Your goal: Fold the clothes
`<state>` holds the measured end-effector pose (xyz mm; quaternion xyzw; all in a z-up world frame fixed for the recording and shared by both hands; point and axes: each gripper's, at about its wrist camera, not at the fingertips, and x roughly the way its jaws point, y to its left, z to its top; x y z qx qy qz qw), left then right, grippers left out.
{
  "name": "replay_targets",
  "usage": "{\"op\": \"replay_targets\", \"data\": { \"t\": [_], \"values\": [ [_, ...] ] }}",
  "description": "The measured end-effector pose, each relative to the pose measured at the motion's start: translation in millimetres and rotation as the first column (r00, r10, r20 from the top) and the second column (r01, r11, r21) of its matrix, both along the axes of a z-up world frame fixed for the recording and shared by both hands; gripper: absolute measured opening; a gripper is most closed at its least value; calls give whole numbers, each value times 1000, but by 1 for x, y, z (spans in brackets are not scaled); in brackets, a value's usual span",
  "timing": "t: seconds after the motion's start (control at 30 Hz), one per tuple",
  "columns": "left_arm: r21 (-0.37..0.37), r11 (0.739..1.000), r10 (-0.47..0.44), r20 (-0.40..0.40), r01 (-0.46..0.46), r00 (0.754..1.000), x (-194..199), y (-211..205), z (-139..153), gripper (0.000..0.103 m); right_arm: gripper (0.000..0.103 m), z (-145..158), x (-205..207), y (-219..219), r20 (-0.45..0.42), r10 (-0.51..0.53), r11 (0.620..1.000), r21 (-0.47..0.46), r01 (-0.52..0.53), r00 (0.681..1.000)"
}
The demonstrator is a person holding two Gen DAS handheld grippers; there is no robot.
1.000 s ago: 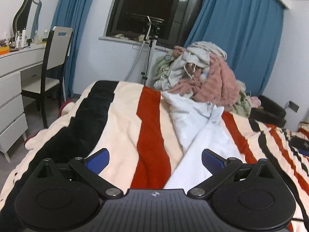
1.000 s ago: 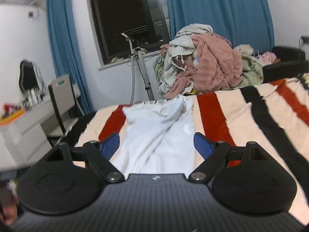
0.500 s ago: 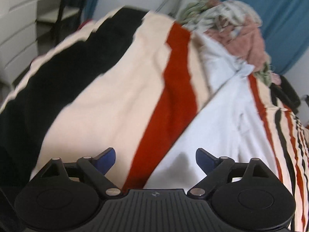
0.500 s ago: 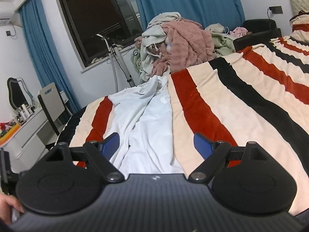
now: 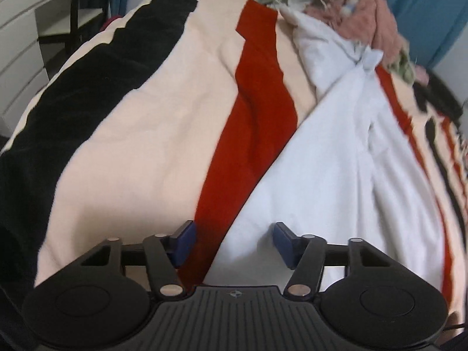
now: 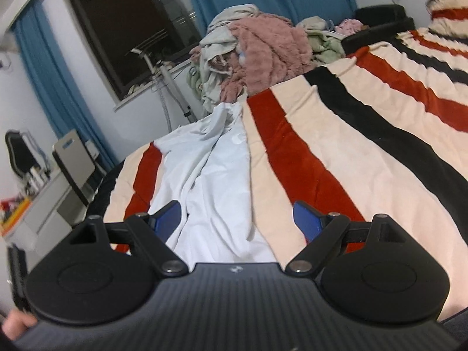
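Note:
A white garment (image 5: 336,158) lies stretched along the striped blanket (image 5: 140,134) on the bed, its far end reaching a heap of clothes. My left gripper (image 5: 232,241) points steeply down at the garment's near left edge, where white cloth meets a red stripe. Its jaws are closing, with that edge between the blue pads (image 5: 183,241), which do not press on it. In the right wrist view the same garment (image 6: 204,181) runs away from me. My right gripper (image 6: 237,219) hovers over its near end, open, nothing between the fingers.
A heap of pink, grey and green clothes (image 6: 257,55) sits at the bed's far end below a dark window (image 6: 131,29) with blue curtains. A white dresser (image 6: 38,213) and a chair (image 6: 74,163) stand left of the bed. A hand (image 6: 16,326) shows at the lower left.
The left gripper tipped down and sank toward the garment's near edge while its jaws narrowed. The right gripper swung over the near end of the garment and rolled, staying wide.

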<state>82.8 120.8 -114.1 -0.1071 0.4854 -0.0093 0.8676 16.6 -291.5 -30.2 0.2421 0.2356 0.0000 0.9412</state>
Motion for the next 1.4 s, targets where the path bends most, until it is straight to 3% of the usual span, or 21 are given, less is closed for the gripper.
{"op": "replay_targets", "data": {
  "t": [0.07, 0.17, 0.27, 0.43, 0.53, 0.67, 0.87, 0.97, 1.1, 1.27, 1.4],
  "values": [
    [20, 1000, -15, 5, 15, 1000, -2, -3, 1, 49, 85, 1, -1, -6, -4, -15, 1000, 21, 15, 1000],
    [28, 998, -61, 23, 60, 998, -8, -9, 6, 25, 85, 2, -3, -11, -1, -25, 999, 36, 25, 1000],
    [89, 990, -116, 51, 111, 992, -15, -20, 12, 6, 85, 1, -4, -14, -1, -30, 998, 52, 30, 1000],
    [127, 977, -189, 134, 172, 973, -28, -37, 39, 2, 85, 0, -6, -19, -5, -34, 996, 80, 34, 999],
    [171, 959, -262, 240, 225, 935, -37, -54, 70, 2, 85, 2, -10, -25, 8, -54, 994, 97, 52, 999],
    [238, 922, -371, 312, 306, 875, -55, -88, 110, 2, 85, 6, -18, -35, 35, -124, 987, 111, 119, 992],
    [195, 851, -525, 364, 488, 769, -85, -156, 134, 2, 85, 13, -27, -50, 91, -210, 974, 105, 200, 973],
    [99, 812, -574, 315, 575, 756, -91, -195, 114, 2, 85, 12, -26, -58, 92, -225, 970, 115, 214, 970],
    [-35, 782, -604, 208, 623, 769, -79, -224, 65, 1, 85, 2, -17, -62, 48, -221, 969, 122, 214, 974],
    [-70, 772, -626, 84, 632, 775, -62, -246, 1, 2, 85, -6, -9, -61, 7, -204, 971, 125, 202, 979],
    [-79, 777, -621, 64, 625, 781, -55, -242, -17, 2, 85, -10, -5, -58, -14, -180, 976, 125, 180, 984]
  ]
}}
